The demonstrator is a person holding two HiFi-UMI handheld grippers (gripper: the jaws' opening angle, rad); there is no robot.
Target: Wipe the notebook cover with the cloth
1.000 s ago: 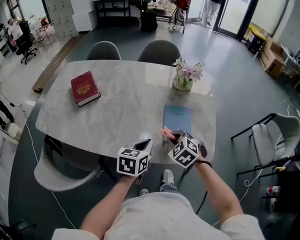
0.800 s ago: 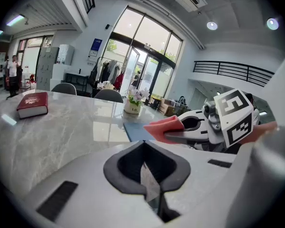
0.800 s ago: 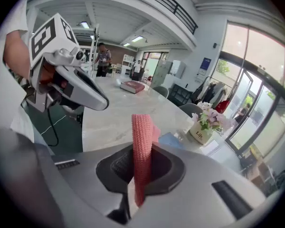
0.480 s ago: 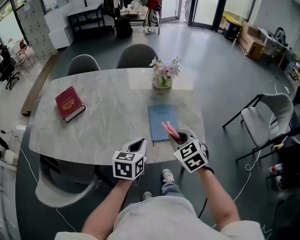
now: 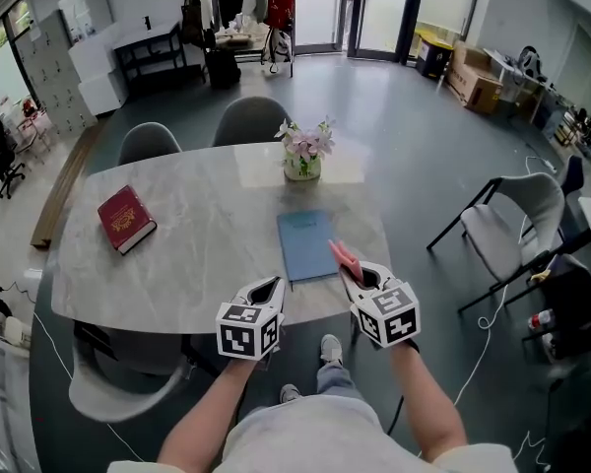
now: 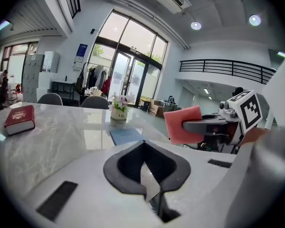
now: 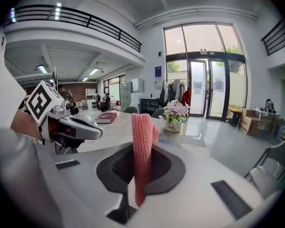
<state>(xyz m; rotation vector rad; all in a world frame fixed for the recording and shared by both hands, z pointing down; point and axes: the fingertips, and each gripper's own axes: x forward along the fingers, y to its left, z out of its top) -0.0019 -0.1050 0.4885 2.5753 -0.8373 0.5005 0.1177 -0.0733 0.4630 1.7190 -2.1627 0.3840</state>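
A blue notebook [image 5: 306,244] lies flat on the marble table [image 5: 207,235], near its front edge. My right gripper [image 5: 357,273] is shut on a pink cloth [image 5: 344,257], held just off the notebook's near right corner, above the table edge. In the right gripper view the cloth [image 7: 142,146] stands upright between the jaws. My left gripper [image 5: 265,289] hovers at the table's front edge, left of the notebook, shut and holding nothing. From the left gripper view I see the notebook [image 6: 126,135] ahead and the cloth [image 6: 182,125] to the right.
A red book [image 5: 126,218] lies at the table's left. A vase of flowers [image 5: 302,154] stands just beyond the notebook. Two grey chairs [image 5: 248,118] are at the far side, another chair [image 5: 502,230] to the right.
The right gripper with the cloth has shifted from over the notebook's near edge to its near right corner. The head view has swung, and the left gripper stays at the front edge.
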